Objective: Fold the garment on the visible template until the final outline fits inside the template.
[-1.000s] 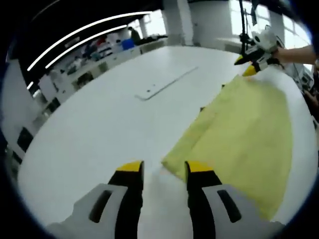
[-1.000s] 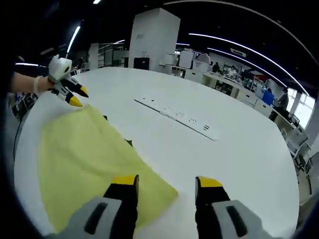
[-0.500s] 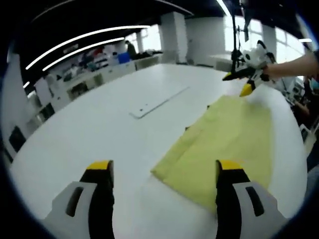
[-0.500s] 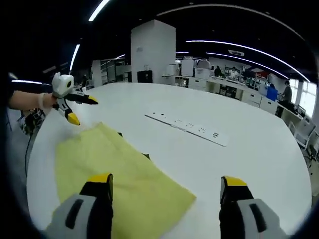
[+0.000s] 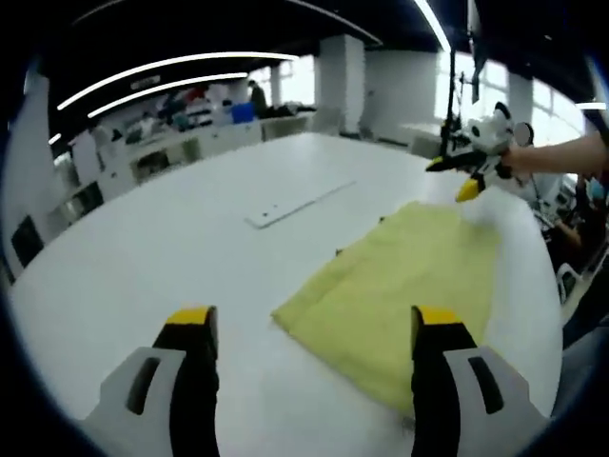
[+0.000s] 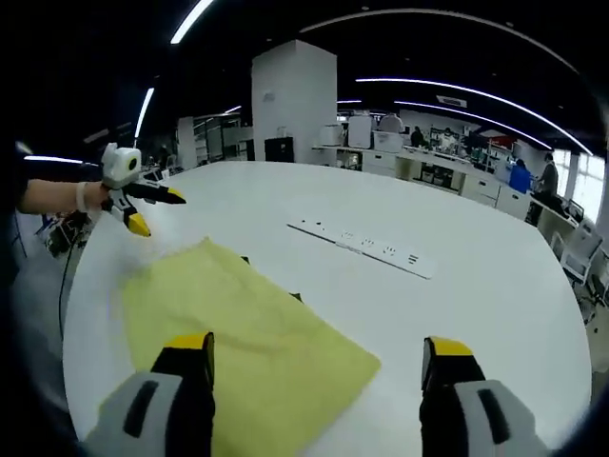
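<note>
White tabletop (image 5: 152, 257) fills my working area, set in an open office with desks and strip lights behind, and a long flat power strip (image 6: 366, 249) lies toward its middle. My yellow garment (image 5: 395, 286) sits flat near the table's edge on my side, already folded into a compact, roughly rectangular stack with clean straight sides. Small dark marks peek out along its far side (image 6: 245, 259); I take them for corners of the template, mostly covered by the cloth, so I cannot confirm that the outline sits fully inside it.

My left gripper (image 5: 309, 319) has its jaws spread wide and carries nothing, poised above the cloth's near corner. My right gripper (image 6: 314, 347) is likewise spread wide with nothing between its jaws, held above the opposite end; in the left gripper view I see it raised beyond the far corner (image 5: 455, 174), clear of the fabric.

I judge the folding essentially finished, with only a check against the template left.

Compared with a second ago, both sets of jaws have gone from narrow to wide, and both tools have pulled up and away from the cloth, which looks unchanged.
</note>
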